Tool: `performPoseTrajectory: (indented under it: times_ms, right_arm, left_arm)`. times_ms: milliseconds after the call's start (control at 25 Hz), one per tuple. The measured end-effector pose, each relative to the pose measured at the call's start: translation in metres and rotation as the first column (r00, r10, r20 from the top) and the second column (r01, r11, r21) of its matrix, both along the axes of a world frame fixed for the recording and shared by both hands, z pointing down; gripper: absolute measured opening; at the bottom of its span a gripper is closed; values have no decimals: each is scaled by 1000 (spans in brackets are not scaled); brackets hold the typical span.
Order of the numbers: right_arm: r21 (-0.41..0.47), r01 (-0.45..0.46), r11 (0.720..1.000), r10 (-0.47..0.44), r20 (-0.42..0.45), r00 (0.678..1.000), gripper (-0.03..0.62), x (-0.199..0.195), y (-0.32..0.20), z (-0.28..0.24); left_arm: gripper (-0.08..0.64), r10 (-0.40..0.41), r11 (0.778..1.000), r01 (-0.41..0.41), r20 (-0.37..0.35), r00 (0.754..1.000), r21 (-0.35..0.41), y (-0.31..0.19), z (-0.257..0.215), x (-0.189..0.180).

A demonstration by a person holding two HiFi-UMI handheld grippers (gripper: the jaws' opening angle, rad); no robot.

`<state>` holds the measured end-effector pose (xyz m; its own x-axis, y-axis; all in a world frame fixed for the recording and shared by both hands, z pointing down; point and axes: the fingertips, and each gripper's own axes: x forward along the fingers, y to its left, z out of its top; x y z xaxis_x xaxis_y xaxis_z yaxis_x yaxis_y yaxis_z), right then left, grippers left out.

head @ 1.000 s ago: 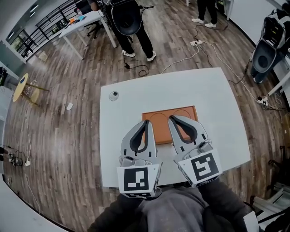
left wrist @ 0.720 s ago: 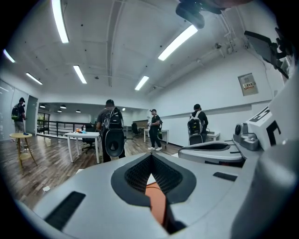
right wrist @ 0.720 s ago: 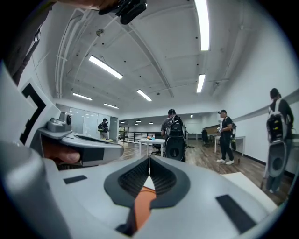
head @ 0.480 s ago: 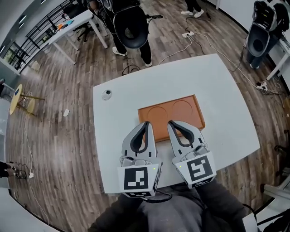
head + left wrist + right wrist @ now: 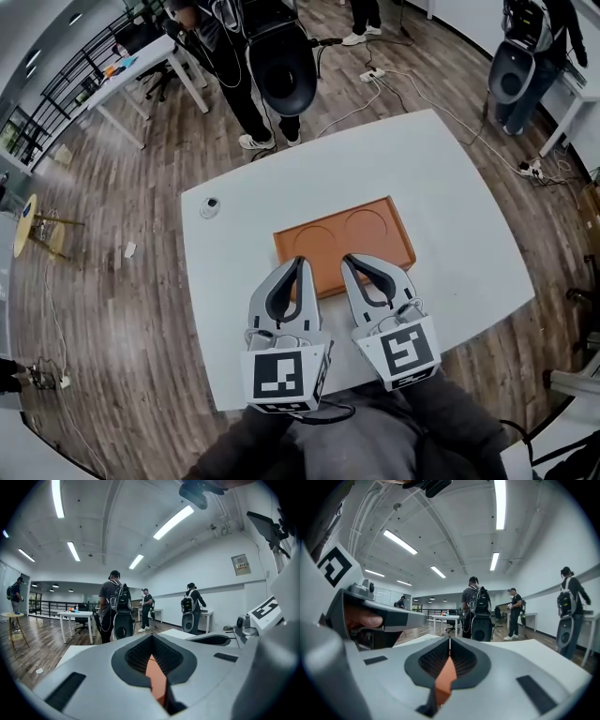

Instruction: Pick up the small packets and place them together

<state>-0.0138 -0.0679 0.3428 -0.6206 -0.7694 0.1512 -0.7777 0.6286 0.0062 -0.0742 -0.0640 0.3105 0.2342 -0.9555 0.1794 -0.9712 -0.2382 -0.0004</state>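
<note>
**Head view: both grippers clenched over the tray, packets not showing**

Left gripper (image 5: 298,262) & right gripper (image 5: 349,260) are hovering side by side over the near edge of the orange tray (image 5: 361,230), which is lying on the white tabletop (image 5: 450,206). Their bodies are covering the tray's near strip, so anything under them is lying out of sight. The bare part is showing only two round recesses. Small packets: not making any out in head view or either gripper view.

Left gripper view is looking along its jaws: tips are meeting w/ nothing between them, and a sliver of orange tray is peeking through the slot behind the tips. Right gripper view is showing the same: jaws pressing together, empty, orange sliver below. At its left edge a finger (image 5: 368,619) is wrapping the left gripper's handle; the rest of that hand is cut off.

A small round object (image 5: 209,207) is sitting near the tabletop's far left corner, too small to identify. A person (image 5: 272,66) w/ a black backpack rig is standing just beyond the far edge, partly cut off at the frame top.
</note>
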Motion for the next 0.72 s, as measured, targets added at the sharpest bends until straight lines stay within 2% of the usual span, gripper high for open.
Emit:
performPoseTrajectory:
  times_ms: [240, 400, 720]
  right_arm:
    - [-41, -30, 999, 29, -26, 999, 5, 2, 12, 35]
    - [-106, -42, 993, 37, -52, 998, 5, -1, 28, 65]
    - [-157, -94, 983, 83, -75, 994, 5, 9, 33, 83]
  left_arm:
    - [-3, 9, 999, -10, -19, 1000, -52, 5, 23, -4]
    - [-3, 22, 996, -25, -25, 999, -91, 9, 37, -7]
    - [-3, 40, 993, -45, -40, 998, -109, 12, 43, -9]
